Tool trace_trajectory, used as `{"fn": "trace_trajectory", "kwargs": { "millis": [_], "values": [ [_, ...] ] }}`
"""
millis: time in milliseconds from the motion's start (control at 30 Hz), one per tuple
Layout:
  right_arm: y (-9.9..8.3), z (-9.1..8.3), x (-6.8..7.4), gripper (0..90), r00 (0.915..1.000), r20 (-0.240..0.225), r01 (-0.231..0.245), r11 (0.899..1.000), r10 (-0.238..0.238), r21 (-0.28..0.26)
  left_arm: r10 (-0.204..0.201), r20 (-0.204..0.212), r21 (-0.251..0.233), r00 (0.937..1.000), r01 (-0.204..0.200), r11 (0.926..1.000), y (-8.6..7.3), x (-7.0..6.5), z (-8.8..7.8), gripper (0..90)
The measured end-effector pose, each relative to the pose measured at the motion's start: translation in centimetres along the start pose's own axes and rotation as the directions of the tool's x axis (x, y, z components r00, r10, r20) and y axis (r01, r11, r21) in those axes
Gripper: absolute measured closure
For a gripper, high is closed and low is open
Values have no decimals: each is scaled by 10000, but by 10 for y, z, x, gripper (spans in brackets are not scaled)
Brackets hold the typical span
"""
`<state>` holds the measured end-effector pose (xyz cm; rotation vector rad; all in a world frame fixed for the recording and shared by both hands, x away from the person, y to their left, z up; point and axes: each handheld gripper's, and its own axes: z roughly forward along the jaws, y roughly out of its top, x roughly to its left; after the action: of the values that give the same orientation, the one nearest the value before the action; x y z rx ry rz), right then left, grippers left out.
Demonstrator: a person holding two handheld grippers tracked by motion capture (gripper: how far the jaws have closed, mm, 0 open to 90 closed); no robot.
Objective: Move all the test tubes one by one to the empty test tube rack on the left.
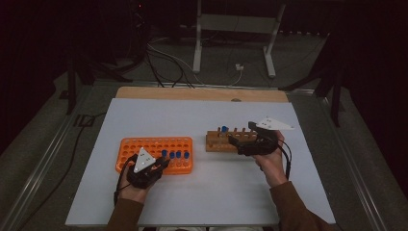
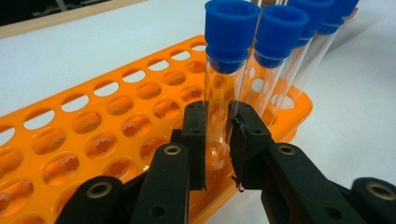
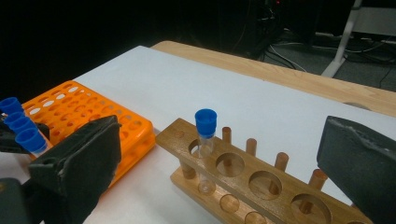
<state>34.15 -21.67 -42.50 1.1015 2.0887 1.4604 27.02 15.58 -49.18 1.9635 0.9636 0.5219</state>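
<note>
In the orange rack [image 2: 93, 135], your left claw [image 2: 217, 135] pinches a tube [image 2: 219, 93] low on its glass. It is light, slippery, breakable; squeeze gently. Your right claw [image 3: 219, 163] gapes empty.

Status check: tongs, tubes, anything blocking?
Left tongs shut on nearest capped tube in orange rack. Right tongs open at wooden rack, one tube seated. Nothing blocking.

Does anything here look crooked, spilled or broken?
Nothing stands out. The capped tubes stand upright in the orange rack, one tube stands in the wooden rack, and the left tongs grip a tube squarely.
</note>
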Motion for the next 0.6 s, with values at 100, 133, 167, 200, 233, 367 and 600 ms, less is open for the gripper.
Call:
{"fn": "trace_trajectory", "kwargs": {
  "millis": [100,133,167,200,233,367,600],
  "values": [
    [0,2,1,0,10000,22,9,10000,-9,2,93,-42,186,9999,-92,9998,-1,0,2,782],
    [0,2,1,0,10000,9,0,10000,0,16,79,-44,191,10000,-78,9998,-1,0,2,782],
    [0,3,1,0,10000,15,34,10000,-34,27,73,-43,196,10000,-72,9998,-1,0,2,782],
    [-1,4,2,0,10000,27,76,10000,-76,55,64,-51,200,10000,-63,9998,-1,-1,2,782],
    [-1,5,2,0,9999,44,127,9999,-128,78,58,-52,208,10000,-57,9998,-1,-1,2,782],
    [-2,8,3,0,9998,65,162,9998,-163,136,-40,-35,209,10000,41,9998,-1,0,2,781],
    [-3,16,3,0,9999,63,96,9997,-98,218,-194,114,221,9997,192,9996,-2,2,1,778]
  ]
}}
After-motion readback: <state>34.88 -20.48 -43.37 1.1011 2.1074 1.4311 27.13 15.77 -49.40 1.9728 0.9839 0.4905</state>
